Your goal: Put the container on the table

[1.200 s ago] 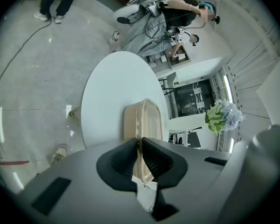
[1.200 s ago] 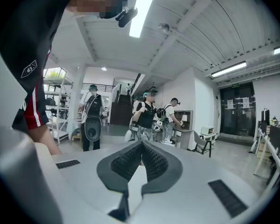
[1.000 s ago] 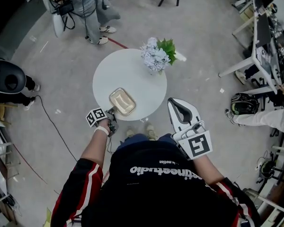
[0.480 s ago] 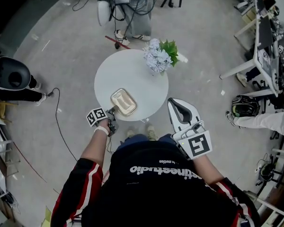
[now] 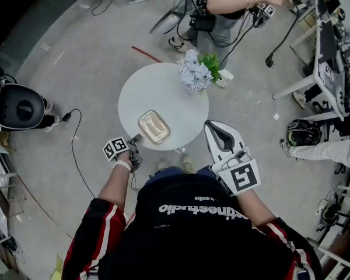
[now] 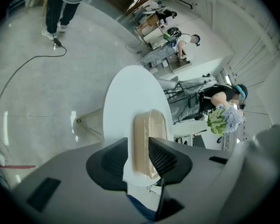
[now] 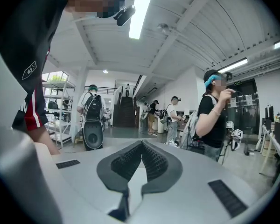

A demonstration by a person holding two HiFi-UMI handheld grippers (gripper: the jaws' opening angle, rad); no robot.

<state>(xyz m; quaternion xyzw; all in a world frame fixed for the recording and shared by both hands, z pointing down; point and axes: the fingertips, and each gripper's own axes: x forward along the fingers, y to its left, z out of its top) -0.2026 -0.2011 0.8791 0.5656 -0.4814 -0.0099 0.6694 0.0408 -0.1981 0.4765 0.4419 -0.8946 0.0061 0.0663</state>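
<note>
A clear plastic container (image 5: 153,127) with a pale lid lies flat on the round white table (image 5: 157,89), near its front edge. My left gripper (image 5: 135,139) is at the container's near left corner. Its jaws have just been opening and now stand wide. In the left gripper view the container (image 6: 151,134) shows through the gap of the left gripper (image 6: 138,143), its near end between the pads, which do not press on it; the table (image 6: 121,101) carries it. My right gripper (image 5: 210,126) hangs beside the table's right front edge, shut and empty, as the right gripper view (image 7: 141,144) confirms.
A bunch of pale blue flowers (image 5: 195,69) stands at the table's far right edge. A person (image 5: 227,4) with cables stands just beyond it. A black round device (image 5: 20,107) and a floor cable (image 5: 73,150) lie left. Desks (image 5: 324,51) and a seated person's leg (image 5: 326,147) fill the right.
The left jaws have opened off the container, which stays put on the table. The left gripper sits slightly further back from it. A person behind the table has walked from left to right.
</note>
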